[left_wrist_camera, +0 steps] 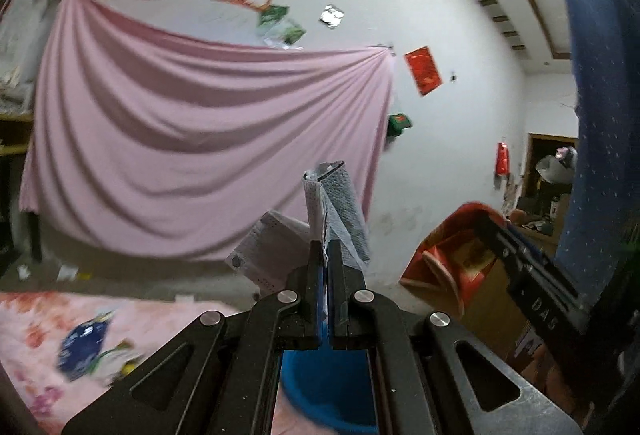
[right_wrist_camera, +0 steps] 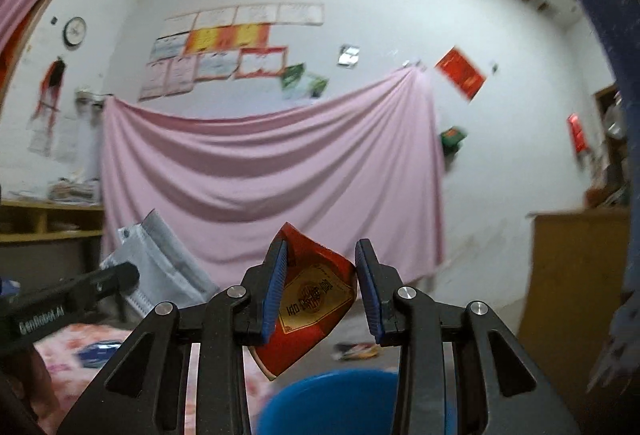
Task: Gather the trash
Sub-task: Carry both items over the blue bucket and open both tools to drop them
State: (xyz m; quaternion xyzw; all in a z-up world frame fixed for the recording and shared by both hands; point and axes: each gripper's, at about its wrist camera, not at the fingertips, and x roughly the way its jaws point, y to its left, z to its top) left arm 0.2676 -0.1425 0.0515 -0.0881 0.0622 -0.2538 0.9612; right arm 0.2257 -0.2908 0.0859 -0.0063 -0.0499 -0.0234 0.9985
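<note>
Two loads are in hand, one per set of fingers. My left fingers [left_wrist_camera: 325,255] are fully closed on a pale face mask [left_wrist_camera: 336,207]; the pads pinch its lower edge, so most of the mask stands above the tips, folded and partly draped to the left. A pinch at the edge suits a thin, limp item: nothing bulky sits between the pads, and the mask should fall free on opening.

My right fingers [right_wrist_camera: 322,287] stand partly open around a red packet [right_wrist_camera: 310,301]. The left pad lies against the packet's side; whether the right pad touches its crumpled corner I cannot tell with certainty, but the packet hangs between the pads without other support, so I judge it clamped. Its bottom corner points down toward the container below.

Directly beneath both sets of fingers lies the blue bucket [right_wrist_camera: 336,403], open side up. Both items are therefore held over the collection point, and release into it looks like the step in hand.

Clearance, working outward:
- The two tools are close side by side; each appears at the margin of the other's view. Keep them apart when opening.
- To the right stands a cardboard box [left_wrist_camera: 472,275] with red flaps, near the bucket.
- To the left lies a pink floral bed cover [left_wrist_camera: 40,335] carrying a dark blue wrapper [left_wrist_camera: 82,349], likely further trash.
- Ahead, a pink sheet [left_wrist_camera: 200,139] hangs on the wall, well apart. More litter [right_wrist_camera: 356,351] lies on the floor beyond the bucket rim.
</note>
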